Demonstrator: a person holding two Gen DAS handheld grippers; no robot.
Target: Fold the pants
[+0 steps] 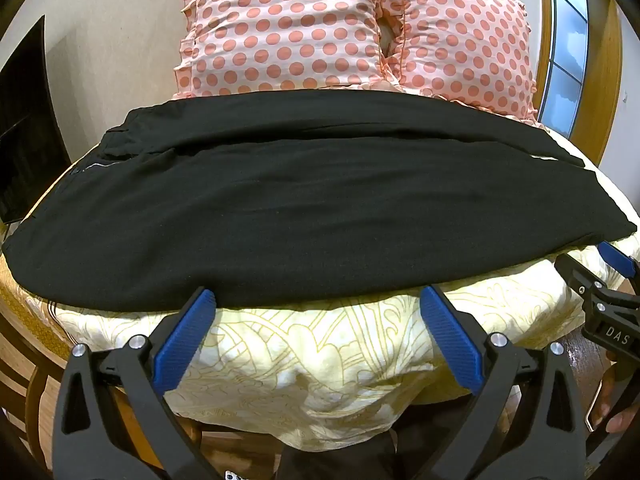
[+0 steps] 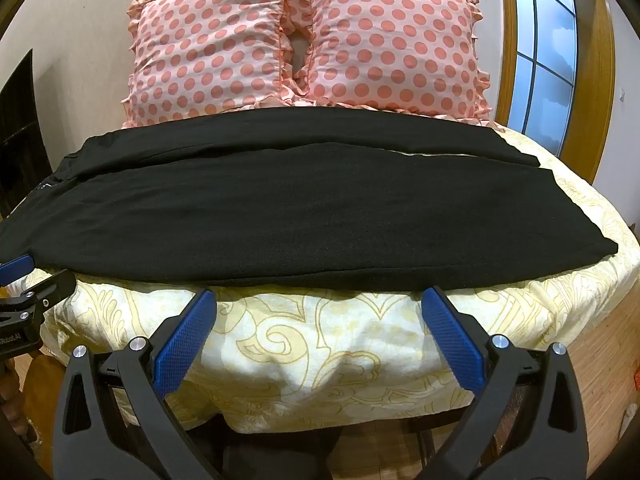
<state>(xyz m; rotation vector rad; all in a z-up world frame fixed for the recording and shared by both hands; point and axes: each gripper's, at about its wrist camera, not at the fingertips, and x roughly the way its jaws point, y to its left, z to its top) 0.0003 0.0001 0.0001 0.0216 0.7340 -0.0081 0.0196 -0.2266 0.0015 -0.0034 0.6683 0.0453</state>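
Note:
Black pants (image 1: 304, 200) lie flat across the bed, waist at the left, leg ends at the right, the two legs side by side with a thin gap between them. They also show in the right wrist view (image 2: 280, 208). My left gripper (image 1: 318, 298) is open and empty, its blue-padded fingertips at the pants' near edge. My right gripper (image 2: 319, 298) is open and empty too, just short of the near edge. The right gripper also shows at the right edge of the left wrist view (image 1: 616, 264); the left gripper shows at the left edge of the right wrist view (image 2: 16, 268).
The bed has a cream sheet with a yellow pattern (image 1: 312, 360), also seen in the right wrist view (image 2: 320, 352). Two pink polka-dot pillows (image 1: 288, 28) (image 2: 392, 44) lean at the head. A dark screen (image 1: 24, 136) stands at left, a window (image 2: 544, 48) at right.

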